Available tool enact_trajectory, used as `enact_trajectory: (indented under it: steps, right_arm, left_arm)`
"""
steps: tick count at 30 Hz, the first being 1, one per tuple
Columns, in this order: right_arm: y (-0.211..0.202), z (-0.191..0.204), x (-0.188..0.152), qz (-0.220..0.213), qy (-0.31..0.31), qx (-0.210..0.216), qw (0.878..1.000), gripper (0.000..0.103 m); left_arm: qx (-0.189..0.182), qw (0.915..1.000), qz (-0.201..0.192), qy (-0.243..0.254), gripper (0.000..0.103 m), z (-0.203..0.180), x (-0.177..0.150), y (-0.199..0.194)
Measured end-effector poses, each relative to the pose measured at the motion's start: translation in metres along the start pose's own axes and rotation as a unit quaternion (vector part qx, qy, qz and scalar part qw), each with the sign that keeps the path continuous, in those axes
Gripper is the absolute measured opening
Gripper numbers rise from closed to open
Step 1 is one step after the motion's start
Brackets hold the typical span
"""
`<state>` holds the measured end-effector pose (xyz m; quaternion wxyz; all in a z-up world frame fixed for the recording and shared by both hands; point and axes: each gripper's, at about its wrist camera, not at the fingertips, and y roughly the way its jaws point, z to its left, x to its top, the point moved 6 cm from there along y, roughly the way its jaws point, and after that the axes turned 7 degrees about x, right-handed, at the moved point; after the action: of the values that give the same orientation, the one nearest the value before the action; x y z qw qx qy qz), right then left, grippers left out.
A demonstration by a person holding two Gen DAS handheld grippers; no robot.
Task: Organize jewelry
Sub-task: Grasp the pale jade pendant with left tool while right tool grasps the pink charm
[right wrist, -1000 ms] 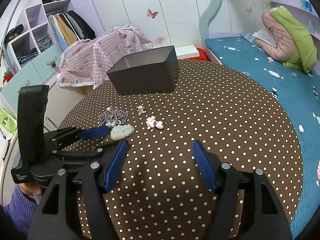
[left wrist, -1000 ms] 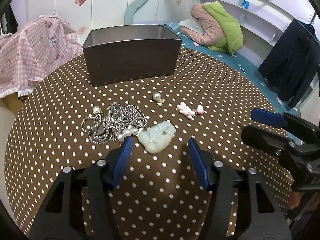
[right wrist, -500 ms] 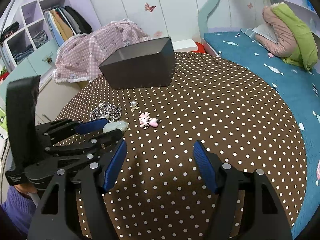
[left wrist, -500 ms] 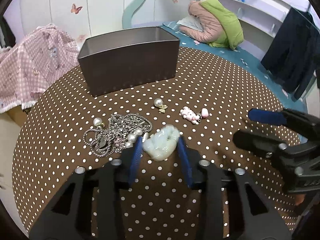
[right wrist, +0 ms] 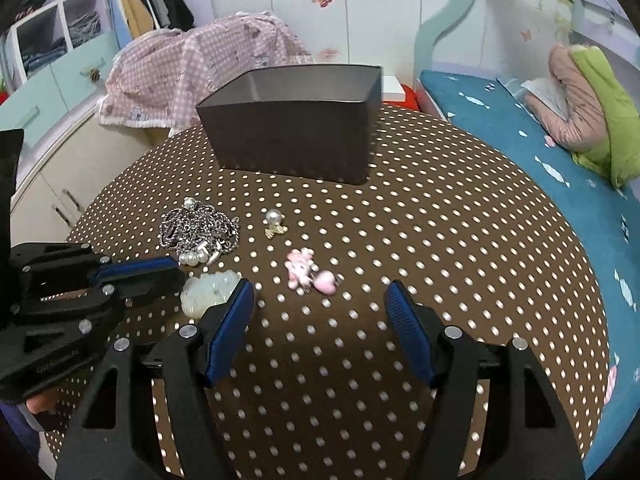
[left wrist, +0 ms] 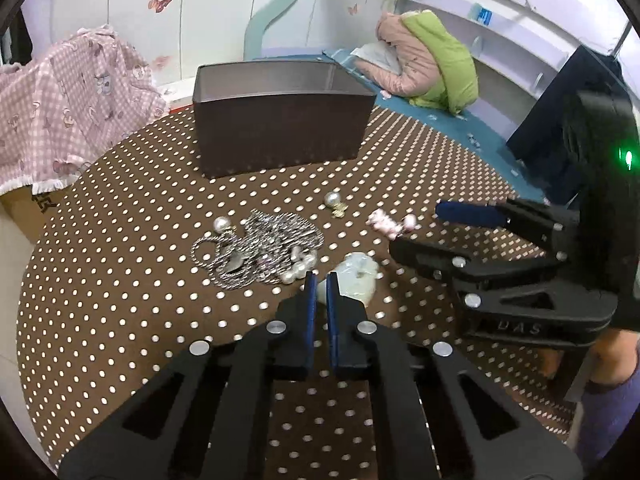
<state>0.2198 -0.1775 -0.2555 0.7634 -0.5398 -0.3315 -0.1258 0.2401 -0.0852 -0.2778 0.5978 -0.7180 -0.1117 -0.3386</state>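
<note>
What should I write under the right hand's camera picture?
Open right gripper hovers near a pink charm, dark box behind.

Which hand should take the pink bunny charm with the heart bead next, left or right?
Right. The right gripper is open, and the pink bunny charm lies just ahead of its fingertips. The left gripper is shut on an edge of the pale green jade pendant, so it is occupied.

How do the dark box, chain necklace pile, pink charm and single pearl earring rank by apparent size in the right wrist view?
1. dark box
2. chain necklace pile
3. pink charm
4. single pearl earring

The box sits farthest from the camera yet looks largest, so its rank is safe.
</note>
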Motion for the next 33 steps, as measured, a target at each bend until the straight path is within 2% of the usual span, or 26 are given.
enact_trajectory:
  steps: [3, 4, 5, 6, 7, 9, 14, 15, 17, 18, 21, 25, 30, 33]
  right_arm:
    - [0.006, 0.000, 0.001, 0.009, -0.011, -0.013, 1.000, 0.066]
    - [0.005, -0.001, 0.001, 0.008, -0.009, -0.012, 1.000, 0.066]
    - [0.004, -0.002, 0.000, 0.008, -0.007, -0.009, 1.000, 0.066]
    - [0.002, -0.004, -0.001, 0.007, -0.003, -0.006, 1.000, 0.066]
    - [-0.002, -0.006, -0.003, 0.004, 0.001, -0.006, 1.000, 0.066]
    - [-0.006, -0.009, -0.005, 0.001, 0.005, -0.006, 1.000, 0.066]
    - [-0.015, -0.015, -0.006, -0.007, 0.021, 0.004, 1.000, 0.066]
    - [-0.016, -0.015, -0.006, -0.008, 0.024, 0.005, 1.000, 0.066]
    - [-0.017, -0.015, -0.005, -0.011, 0.025, 0.009, 1.000, 0.066]
    - [-0.017, -0.015, -0.005, -0.010, 0.025, 0.009, 1.000, 0.066]
    - [-0.016, -0.016, -0.004, -0.009, 0.028, 0.010, 1.000, 0.066]
    - [-0.014, -0.017, -0.005, -0.007, 0.031, 0.013, 0.999, 0.066]
    - [-0.010, -0.010, 0.000, -0.005, 0.021, 0.018, 1.000, 0.066]
    - [-0.002, -0.003, 0.003, 0.002, 0.009, 0.019, 1.000, 0.066]
  left_arm:
    - [-0.017, 0.9998, -0.003, -0.011, 0.007, 0.002, -0.003, -0.001]
    - [-0.023, 0.9997, -0.002, -0.008, 0.014, 0.002, -0.003, -0.002]
    - [-0.023, 0.9997, -0.004, -0.005, 0.024, 0.001, -0.004, -0.003]
    - [-0.015, 0.9998, -0.009, -0.002, 0.050, 0.002, -0.003, -0.005]
    - [-0.013, 0.9998, -0.013, 0.003, 0.058, 0.000, -0.003, -0.006]
    - [-0.017, 0.9997, -0.012, 0.014, 0.058, -0.009, -0.003, -0.004]
    - [0.006, 0.9990, 0.001, 0.044, 0.056, -0.023, -0.002, 0.007]
    - [0.005, 0.9988, 0.002, 0.049, 0.050, -0.026, -0.002, 0.008]
    - [0.007, 0.9983, 0.005, 0.057, 0.044, -0.030, -0.001, 0.009]
    - [0.012, 0.9980, 0.005, 0.061, 0.038, -0.031, 0.002, 0.011]
    - [0.025, 0.9970, 0.003, 0.074, 0.029, -0.034, 0.003, 0.014]
    - [0.016, 0.9981, 0.001, 0.059, 0.028, -0.035, 0.006, 0.018]
    - [0.003, 0.9996, -0.004, 0.028, 0.028, -0.017, 0.006, 0.008]
    - [0.011, 0.9996, -0.014, 0.022, 0.028, -0.009, 0.005, -0.003]
